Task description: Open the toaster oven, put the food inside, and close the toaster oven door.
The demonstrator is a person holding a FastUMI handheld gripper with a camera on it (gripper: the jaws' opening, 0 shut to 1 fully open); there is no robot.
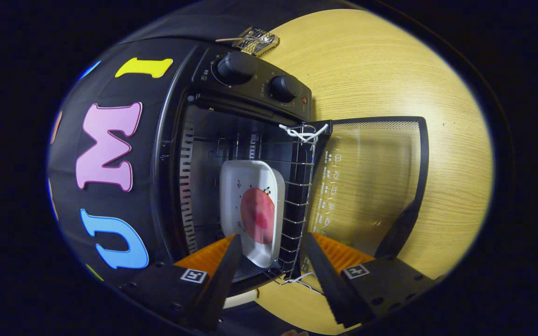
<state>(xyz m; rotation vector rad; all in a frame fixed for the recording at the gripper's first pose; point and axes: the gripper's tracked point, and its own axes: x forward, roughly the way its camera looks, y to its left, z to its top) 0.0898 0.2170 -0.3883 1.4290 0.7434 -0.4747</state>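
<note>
The black toaster oven (231, 140) is seen on the pale wooden counter (390, 70) with its glass door (371, 186) dropped fully open. Inside, on the wire rack (297, 205), a white rectangular tray (250, 186) carries a pink round food slice (257, 216). The tongs (269, 254) are held wide apart (gripping nothing), just before the tray's near end.

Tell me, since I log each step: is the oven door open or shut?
Open. The door lies swung away from the oven, its cavity exposed with the plate on the rack. The gripper is open.
</note>
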